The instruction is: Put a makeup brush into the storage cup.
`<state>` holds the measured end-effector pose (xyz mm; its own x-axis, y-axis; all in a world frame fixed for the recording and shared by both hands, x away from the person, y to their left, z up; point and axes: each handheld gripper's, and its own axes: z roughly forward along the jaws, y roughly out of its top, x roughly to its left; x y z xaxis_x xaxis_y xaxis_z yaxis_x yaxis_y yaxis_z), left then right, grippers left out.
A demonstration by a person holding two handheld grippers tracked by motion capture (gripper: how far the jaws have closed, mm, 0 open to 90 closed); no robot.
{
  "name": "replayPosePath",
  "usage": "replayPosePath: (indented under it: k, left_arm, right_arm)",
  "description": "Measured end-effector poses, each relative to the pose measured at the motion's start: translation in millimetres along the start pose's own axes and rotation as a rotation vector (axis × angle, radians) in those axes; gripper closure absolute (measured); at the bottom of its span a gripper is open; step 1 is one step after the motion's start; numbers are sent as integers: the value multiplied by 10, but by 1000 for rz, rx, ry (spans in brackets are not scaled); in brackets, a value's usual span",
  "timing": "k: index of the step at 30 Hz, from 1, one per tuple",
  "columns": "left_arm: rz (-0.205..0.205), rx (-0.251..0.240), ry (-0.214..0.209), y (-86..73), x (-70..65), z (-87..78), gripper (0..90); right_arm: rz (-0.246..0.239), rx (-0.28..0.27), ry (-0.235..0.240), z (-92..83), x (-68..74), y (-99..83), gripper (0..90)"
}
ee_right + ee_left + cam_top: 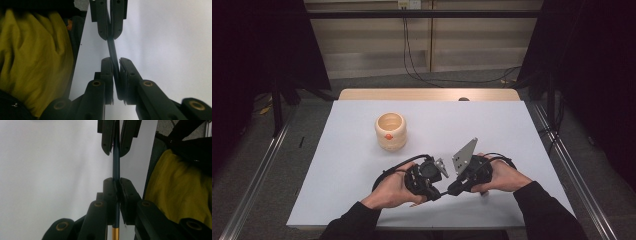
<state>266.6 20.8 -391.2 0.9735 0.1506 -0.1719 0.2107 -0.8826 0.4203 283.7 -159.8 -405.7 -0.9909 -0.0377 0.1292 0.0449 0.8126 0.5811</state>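
You had both hand-held grippers low over the near edge of the white counter [362, 200], tips turned toward each other, and between them one thin rod [116, 165] was held at both ends. In the left gripper view the left hand-held gripper [117, 187] had its jaws pressed together on a dark blue-green shaft that turned gold near the bottom of the frame; farther up the right hand-held gripper [114, 67] pinched the same shaft. The right gripper view showed the mirror of that: its own jaws clamped on the rod, which ran slightly tilted up into the other pair. It may be a pen or pencil; I cannot tell.

The risk, as I judge it, lay in the double hold. A slim, smooth, probably lacquered rod gave the flat black pads little to bite, so any twist or pull by one hand against the other could have slid it through a grip or bent it. Releasing one side carelessly could have let it swing and drop onto the counter.

The cream, ribbed, round cup [390, 131] with an orange spot on its wall stood open and upright well apart, farther back on the matte counter.
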Motion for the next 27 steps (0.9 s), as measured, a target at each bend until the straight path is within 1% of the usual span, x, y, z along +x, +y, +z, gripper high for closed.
replayPosePath:
  k: [1, 2, 3, 5, 7, 8, 9, 10, 12, 13, 14, 15, 17, 18, 19, 20, 21, 22, 24, 25, 26, 27]
  left_arm:
    - [3, -4, -3, -3, 2, 0, 836]
    - [-5, -21, 2, -9, 3, 7, 834]
    - [-12, -21, 2, -13, 13, 4, 827]
    - [-7, -22, -20, -21, 32, -10, 823]
    - [-2, -31, -28, -31, 42, -15, 821]
    - [17, -29, -29, -31, 55, -17, 819]
    - [-3, -43, -26, -37, 44, -16, 818]
    - [8, -45, -27, -37, 53, -18, 811]
    - [5, -58, -33, -44, 59, -15, 778]
    - [12, -61, -33, -45, 68, -16, 771]
    - [10, -69, -39, -49, 77, -14, 764]
    - [-2, -72, -30, -52, 74, -13, 755]
    - [7, -77, -29, -54, 89, -11, 709]
    - [-10, -82, -28, -59, 82, -11, 691]
    - [0, -81, -25, -60, 90, -11, 674]
    - [-1, -86, -19, -61, 92, -9, 641]
    - [6, -88, -16, -62, 101, -8, 614]
    - [7, -89, -10, -62, 107, -6, 593]
    - [-5, -90, 27, -65, 113, -4, 537]
    - [-8, -106, 44, -69, 115, -5, 497]
    - [2, -105, 40, -72, 124, -12, 466]
    - [-11, -119, 43, -75, 127, -13, 451]
  right_arm:
    - [4, 2, 2, -2, 2, -3, 835]
    - [-2, 3, 6, 1, -3, -6, 845]
    - [2, 9, 16, 0, 6, -9, 856]
    - [-2, 2, 22, 2, 10, -12, 863]
    - [-9, -3, 23, -2, 12, -15, 864]
    - [-4, -3, 24, -7, 18, -18, 864]
    - [-4, -2, 25, -7, 17, -19, 864]
    - [-8, -5, 24, -7, 15, -20, 864]
    - [-12, -4, 28, -9, 19, -19, 865]
    - [-1, 1, 22, -16, 32, -18, 865]
    - [-3, -3, 19, -19, 30, -16, 865]
    - [-2, -4, 18, -20, 31, -15, 865]
    - [-1, -5, 9, -29, 27, -21, 865]
    - [-5, -2, 11, -29, 28, -24, 865]
    - [-7, -4, 12, -30, 29, -27, 865]
    - [-5, 0, 13, -32, 31, -28, 865]
    - [-3, -1, 7, -35, 29, -29, 865]
    - [1, -3, 11, -38, 24, -31, 865]
    - [5, -8, -2, -46, 17, -37, 865]
    - [8, -5, -1, -48, 18, -40, 866]
    - [11, -4, -9, -55, 19, -42, 866]
    - [13, -5, -13, -56, 19, -43, 866]
